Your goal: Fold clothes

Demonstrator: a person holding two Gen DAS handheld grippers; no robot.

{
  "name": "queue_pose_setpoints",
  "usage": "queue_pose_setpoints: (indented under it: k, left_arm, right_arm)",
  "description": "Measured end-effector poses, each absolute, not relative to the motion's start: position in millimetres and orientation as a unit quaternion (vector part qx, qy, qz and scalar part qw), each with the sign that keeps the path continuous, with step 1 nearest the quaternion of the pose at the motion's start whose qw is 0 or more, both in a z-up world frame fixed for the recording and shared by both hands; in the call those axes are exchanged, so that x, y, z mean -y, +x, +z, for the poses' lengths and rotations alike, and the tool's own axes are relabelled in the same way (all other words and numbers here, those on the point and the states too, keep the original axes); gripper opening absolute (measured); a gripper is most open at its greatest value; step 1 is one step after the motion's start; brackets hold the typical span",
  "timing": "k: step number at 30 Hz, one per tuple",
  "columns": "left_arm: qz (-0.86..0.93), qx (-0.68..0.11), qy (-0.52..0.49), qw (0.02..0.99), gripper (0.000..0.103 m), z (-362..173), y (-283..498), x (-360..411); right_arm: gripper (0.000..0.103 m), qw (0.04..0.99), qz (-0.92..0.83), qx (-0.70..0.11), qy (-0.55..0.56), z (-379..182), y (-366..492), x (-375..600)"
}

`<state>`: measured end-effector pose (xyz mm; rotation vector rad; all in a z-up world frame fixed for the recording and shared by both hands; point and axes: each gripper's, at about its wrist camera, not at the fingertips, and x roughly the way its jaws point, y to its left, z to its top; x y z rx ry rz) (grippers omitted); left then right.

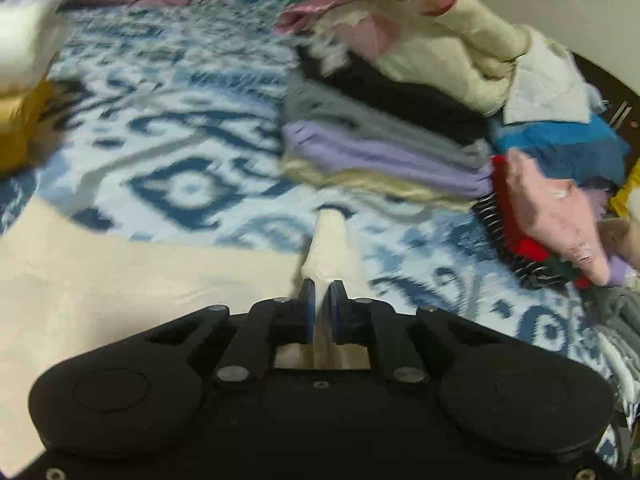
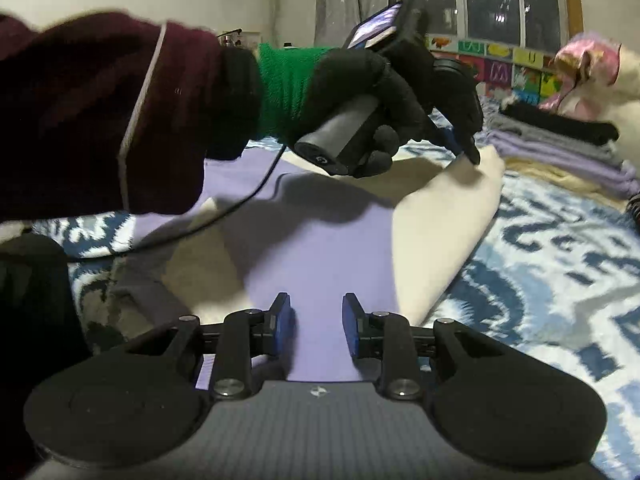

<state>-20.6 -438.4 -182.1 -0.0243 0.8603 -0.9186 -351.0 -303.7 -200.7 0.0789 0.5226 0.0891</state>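
Note:
A cream garment (image 1: pixel 120 280) lies flat on the blue-and-white patterned bedspread (image 1: pixel 180 128). My left gripper (image 1: pixel 322 286) is shut on a cream sleeve (image 1: pixel 332 244) of it, which sticks out ahead between the fingers. In the right wrist view the left gripper (image 2: pixel 470 152), held by a black-gloved hand (image 2: pixel 360 80), pins that sleeve (image 2: pixel 448 232) folded over a lavender garment (image 2: pixel 320 240). My right gripper (image 2: pixel 316 320) is open, low over the lavender cloth, holding nothing.
A stack of folded clothes (image 1: pixel 380 148) in grey, lavender and cream sits ahead right, also showing in the right wrist view (image 2: pixel 560 148). Loose clothes (image 1: pixel 540 200) are heaped at the right. A yellow item (image 1: pixel 20 128) sits at left. A cable (image 2: pixel 224 216) trails over the garments.

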Motion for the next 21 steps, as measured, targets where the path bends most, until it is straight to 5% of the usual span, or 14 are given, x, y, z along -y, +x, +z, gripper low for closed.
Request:
queue_pose_setpoints:
  k: [5,10,21]
  left_arm:
    - [-0.419,-0.415,-0.017,0.807,0.008,-195,-13,435]
    - [-0.407,-0.392,0.002,0.825,0.022,-185,-15,432]
    - [-0.447,-0.337,0.084,0.824,0.018,-164,-35,476]
  right_arm:
    - [0.032,0.961,0.059,-0.264,0.049,-201,-351,302]
    - [0.032,0.961,0.063,-0.264,0.055,-200,-351,302]
    - [0.033,0.962,0.063,-0.260,0.058,-201,-350,303]
